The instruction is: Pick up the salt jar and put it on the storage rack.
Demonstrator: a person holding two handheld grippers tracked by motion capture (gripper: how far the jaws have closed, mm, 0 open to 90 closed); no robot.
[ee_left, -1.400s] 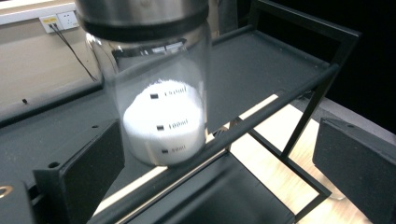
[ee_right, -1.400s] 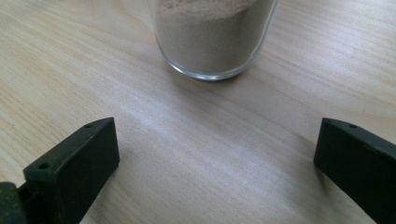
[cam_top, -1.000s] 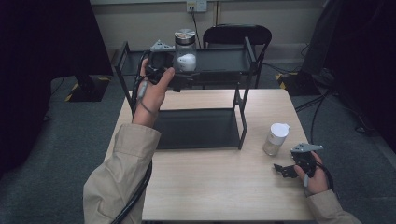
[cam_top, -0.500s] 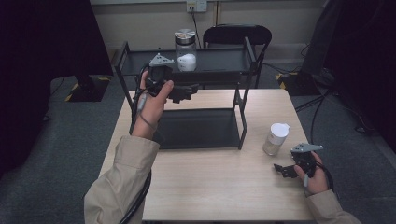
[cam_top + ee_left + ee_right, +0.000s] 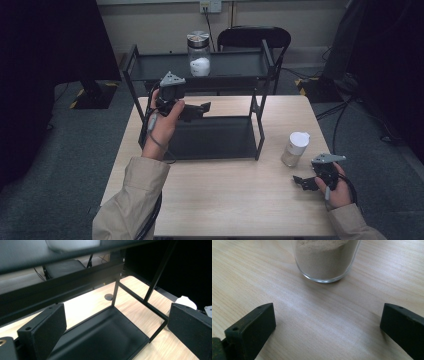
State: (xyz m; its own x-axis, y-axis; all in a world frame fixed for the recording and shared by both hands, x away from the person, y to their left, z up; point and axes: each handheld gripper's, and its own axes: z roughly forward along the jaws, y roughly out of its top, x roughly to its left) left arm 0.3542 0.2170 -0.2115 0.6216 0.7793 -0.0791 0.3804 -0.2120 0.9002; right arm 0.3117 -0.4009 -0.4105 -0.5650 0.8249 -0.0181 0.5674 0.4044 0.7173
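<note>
A glass jar (image 5: 199, 54) with a metal lid and white powder stands on the top shelf of a black two-tier rack (image 5: 150, 67); its base (image 5: 72, 243) is blurred at the top of the left gripper view. My left gripper (image 5: 194, 110) is open and holds nothing. It hovers in front of the rack, below the top shelf and over the lower tray (image 5: 107, 337). My left gripper (image 5: 117, 315) faces that tray. A white-lidded glass (image 5: 295, 149) of tan powder (image 5: 325, 260) stands on the table at the right. My right gripper (image 5: 302, 181) (image 5: 328, 312) rests open just short of it.
The wooden table (image 5: 230, 200) has bare room in front of the rack. The rack's thin uprights (image 5: 157, 272) and crossbars frame the lower tray. A black chair (image 5: 252, 37) stands behind the table. Cables trail on the floor at the right.
My left gripper has let go of the jar on the top shelf and pulled back and down toward the person. The right gripper has not moved.
</note>
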